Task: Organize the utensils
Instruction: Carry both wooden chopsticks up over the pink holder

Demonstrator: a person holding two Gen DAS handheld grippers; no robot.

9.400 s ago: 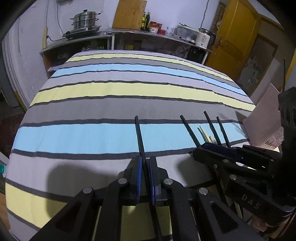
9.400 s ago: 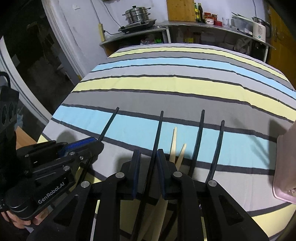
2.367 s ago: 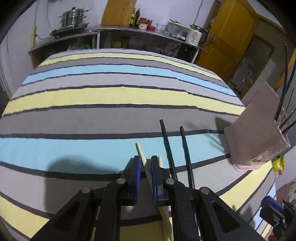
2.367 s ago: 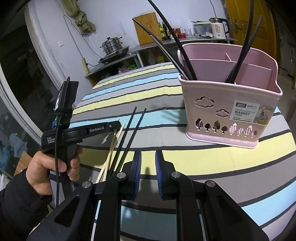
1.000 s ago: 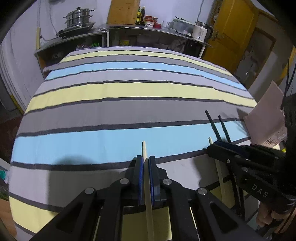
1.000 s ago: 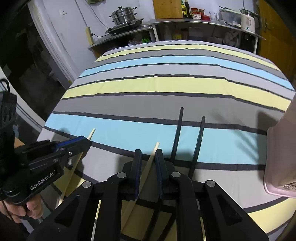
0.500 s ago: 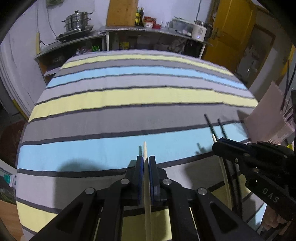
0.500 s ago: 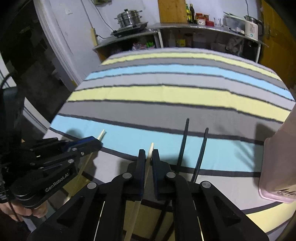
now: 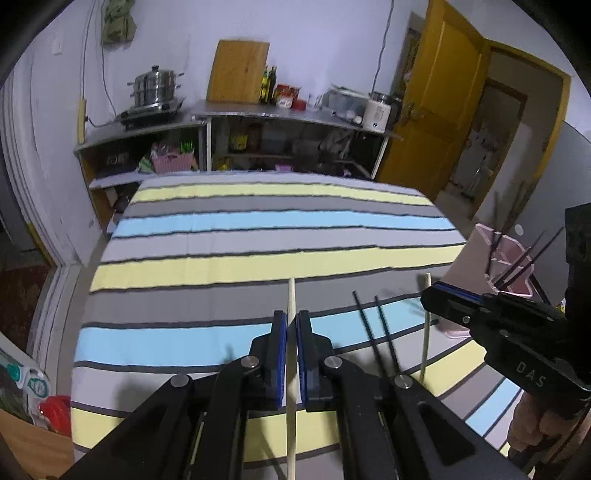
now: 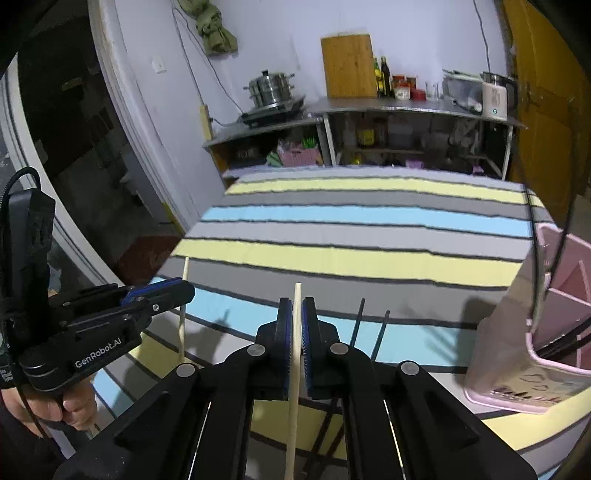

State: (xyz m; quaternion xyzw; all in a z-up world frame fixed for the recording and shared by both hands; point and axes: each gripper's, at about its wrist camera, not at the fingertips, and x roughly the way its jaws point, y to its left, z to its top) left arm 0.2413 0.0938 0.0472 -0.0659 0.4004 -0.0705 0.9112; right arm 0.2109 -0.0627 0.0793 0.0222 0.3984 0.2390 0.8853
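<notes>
Table under a striped cloth [image 9: 258, 236]: yellow, grey, light-blue bands with thin dark lines. Behind it, metal counter [image 9: 295, 114] along the white wall. Stacked steel steamer pot [image 9: 157, 86] sits on a cooktop at the left end. Wooden cutting board [image 9: 238, 72] leans upright against the wall, dark bottles [image 9: 269, 84] just beside it, then red jars. White electric kettle [image 9: 377, 110] at the right end. Open shelves below are cluttered; contents too small to tell. Yellow door [image 9: 443, 110] stands open right of the counter. Green cloth [image 10: 216, 31] hangs high on the wall.
</notes>
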